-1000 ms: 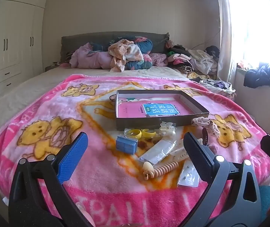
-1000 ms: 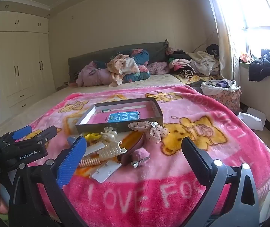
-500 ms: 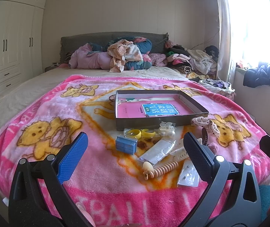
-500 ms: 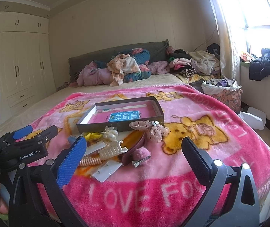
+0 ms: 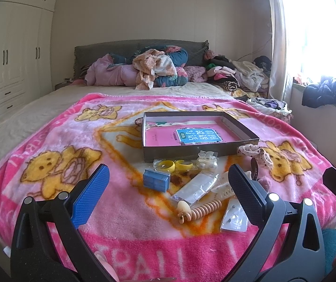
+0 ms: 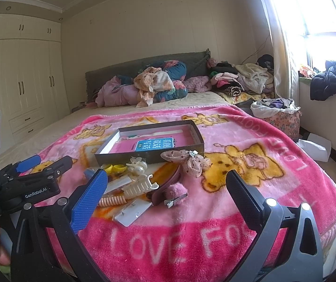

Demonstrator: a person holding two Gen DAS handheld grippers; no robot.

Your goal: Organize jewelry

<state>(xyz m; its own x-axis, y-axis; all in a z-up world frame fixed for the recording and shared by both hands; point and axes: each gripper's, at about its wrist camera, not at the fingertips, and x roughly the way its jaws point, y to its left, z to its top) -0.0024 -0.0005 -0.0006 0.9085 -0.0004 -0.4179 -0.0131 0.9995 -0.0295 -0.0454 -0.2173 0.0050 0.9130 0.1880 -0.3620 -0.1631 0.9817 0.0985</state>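
Left of the shallow box (image 5: 191, 151): small blue case (image 5: 156, 182), yellow rings (image 5: 175, 165). Nearer than the box: spiral hair tie (image 5: 201, 210), long axis slanting toward it. Right: bow clip (image 6: 186, 159), pink pom clip (image 6: 176, 191). Left gripper (image 5: 168, 197) gaping, empty, aimed at the pile; right gripper (image 6: 168, 195) likewise unclenched, probably nearer the clips.
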